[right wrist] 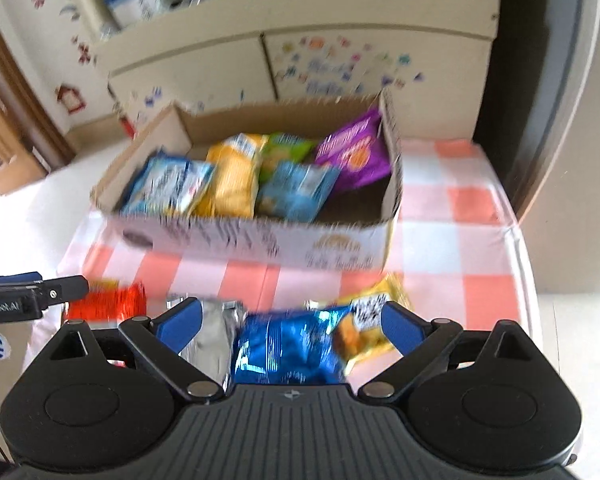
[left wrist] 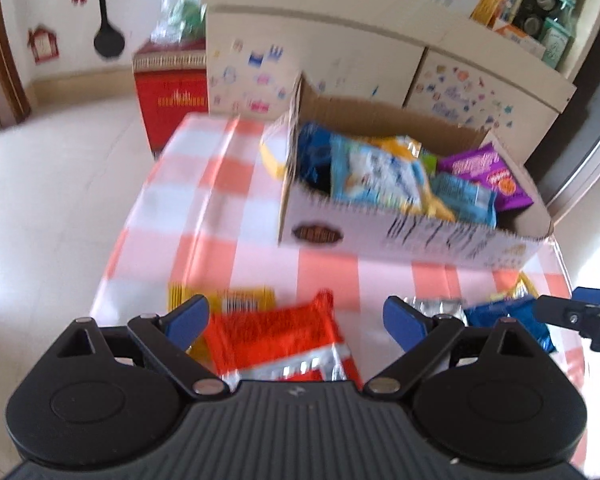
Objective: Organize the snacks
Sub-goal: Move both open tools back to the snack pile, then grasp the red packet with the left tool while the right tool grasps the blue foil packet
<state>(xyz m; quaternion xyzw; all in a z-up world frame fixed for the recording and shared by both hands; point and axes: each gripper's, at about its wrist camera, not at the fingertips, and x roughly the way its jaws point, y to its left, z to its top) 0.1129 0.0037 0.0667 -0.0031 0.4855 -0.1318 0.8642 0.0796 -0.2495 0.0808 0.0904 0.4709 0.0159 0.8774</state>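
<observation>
- Two views, first the left wrist: the left gripper [left wrist: 296, 316] is spread wide above a red packet [left wrist: 280, 336] on the checked tablecloth [left wrist: 228, 216]; the cardboard box [left wrist: 380, 236] holds snacks.
- Right wrist: the right gripper [right wrist: 292, 320] is spread over a blue packet [right wrist: 288, 348], not pinching it.

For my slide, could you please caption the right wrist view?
Open right gripper above a blue snack packet, the filled cardboard box beyond.

A box [right wrist: 260, 240] is sitting on the desk [right wrist: 452, 236], with a cabinet [right wrist: 300, 60] standing behind it. Snack packs [right wrist: 236, 176] are lying inside the box. More packs [right wrist: 292, 344] are lying on the desk before the box, between it and the near edge.
</observation>
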